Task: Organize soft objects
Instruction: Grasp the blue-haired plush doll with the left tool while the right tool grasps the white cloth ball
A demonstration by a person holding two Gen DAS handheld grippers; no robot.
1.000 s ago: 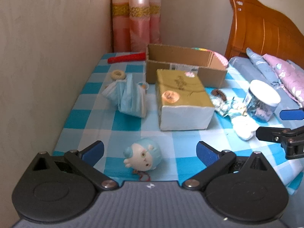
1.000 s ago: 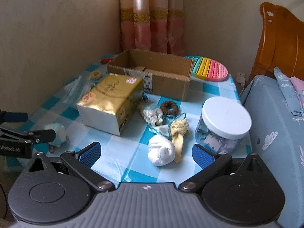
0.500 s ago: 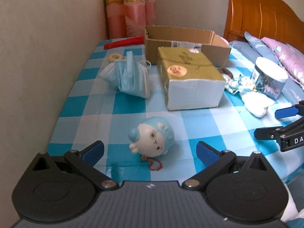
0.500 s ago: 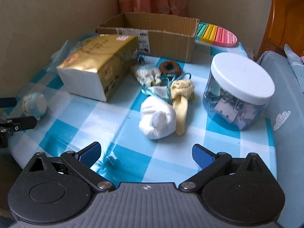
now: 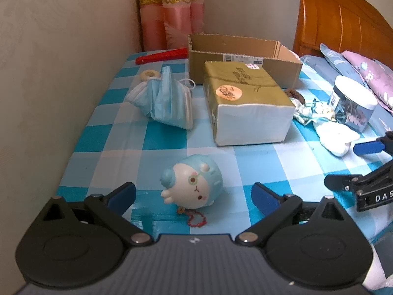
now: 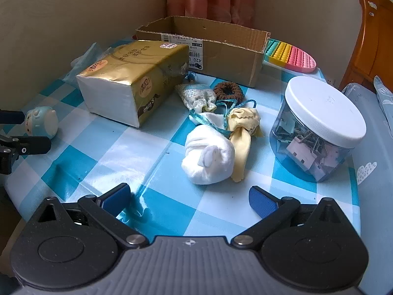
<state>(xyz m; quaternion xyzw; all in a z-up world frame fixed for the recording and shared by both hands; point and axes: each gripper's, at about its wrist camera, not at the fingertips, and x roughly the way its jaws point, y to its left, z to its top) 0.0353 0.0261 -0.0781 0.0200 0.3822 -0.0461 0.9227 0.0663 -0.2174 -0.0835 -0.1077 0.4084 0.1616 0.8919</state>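
while the left gripper (image 5: 194, 193) narrows its wide jaws around the blue squishy toy (image 5: 192, 184) — pads not touching — the right gripper (image 6: 189, 196) gapes empty before the white sock roll (image 6: 207, 156).

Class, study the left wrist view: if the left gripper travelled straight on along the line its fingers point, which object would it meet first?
Most likely the blue-haired squishy doll head, lying on the checked tablecloth just ahead between the closing, still-empty fingers of the left gripper. The tissue pack lies farther behind it.

Left hand-held gripper (image 5: 193, 193): black plastic linkages, silver pivot screws, blue ribbed finger pads (image 5: 264, 196), grey ridged housing. Right hand-held gripper (image 6: 189, 196): identical build; white "DAS" lettering.
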